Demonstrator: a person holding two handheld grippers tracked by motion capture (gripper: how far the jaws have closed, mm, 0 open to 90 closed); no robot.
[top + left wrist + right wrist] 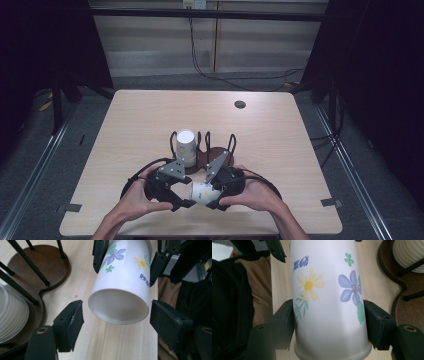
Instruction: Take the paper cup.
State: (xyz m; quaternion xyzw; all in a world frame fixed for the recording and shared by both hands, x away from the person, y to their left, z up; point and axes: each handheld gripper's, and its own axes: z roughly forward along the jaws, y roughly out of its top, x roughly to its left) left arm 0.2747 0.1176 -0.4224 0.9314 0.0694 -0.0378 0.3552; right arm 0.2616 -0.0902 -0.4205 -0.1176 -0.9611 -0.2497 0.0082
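Note:
A white paper cup [201, 191] printed with blue and yellow flowers lies level between the two grippers, above the table's near edge. My right gripper [329, 322] is shut on its flowered wall [324, 302], one pad pressed on each side. My left gripper [118, 320] faces the cup's recessed base [118, 305]. Its jaws stand on either side of that end, with a clear gap at one pad [72, 320] and the other close beside the wall, so it is open. In the high view the left gripper [186, 202] and right gripper [215, 203] meet at the cup.
Just beyond the hands stands a dark wooden rack [212, 152] with black wire posts, holding a stack of white ribbed cups [185, 147]. The light wooden table [150, 115] has a round cable hole [240, 104] at the far right. The person's brown sleeve [259, 277] is close by.

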